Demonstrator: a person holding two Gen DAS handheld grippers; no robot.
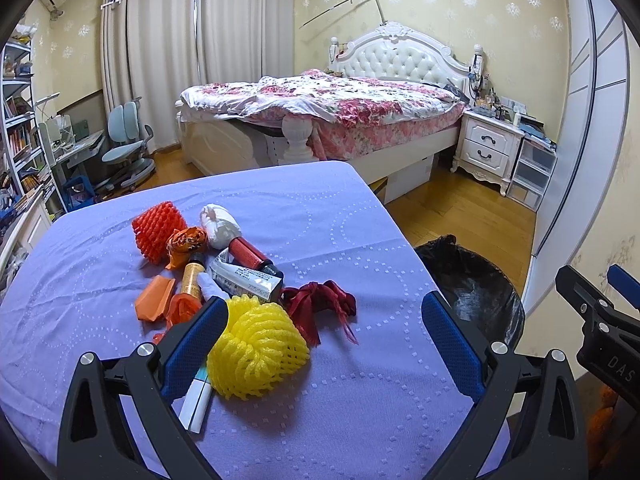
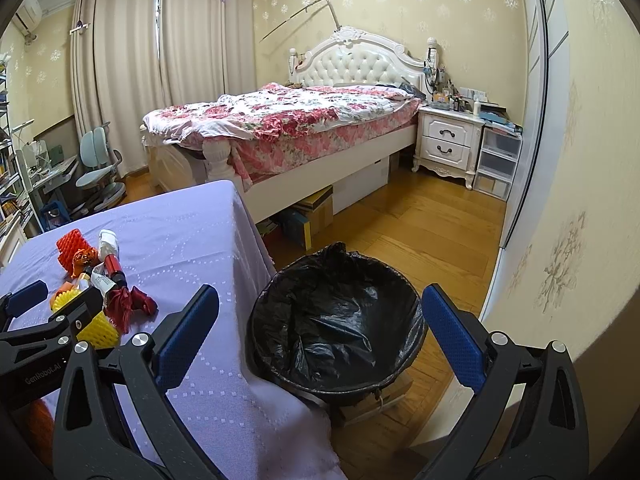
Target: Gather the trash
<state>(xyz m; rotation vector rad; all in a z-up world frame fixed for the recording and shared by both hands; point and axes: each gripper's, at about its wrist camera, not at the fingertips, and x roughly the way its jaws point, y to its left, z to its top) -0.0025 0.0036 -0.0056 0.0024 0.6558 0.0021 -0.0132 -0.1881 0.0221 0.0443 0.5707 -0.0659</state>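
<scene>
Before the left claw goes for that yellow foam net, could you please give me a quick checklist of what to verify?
1. Left claw open: ok, both fingers spread wide.
2. Yellow foam net within the opening: ok, it sits just inside the left finger, far from the right one.
3. Net free of neighbours: not ok, a white tube pokes out from under it and the red ribbon lies against it.
4. Trash bin ready: ok, lined with a black bag, mouth open beside the table.
5. Right claw clear: ok, open and holding nothing, above the bin.
</scene>
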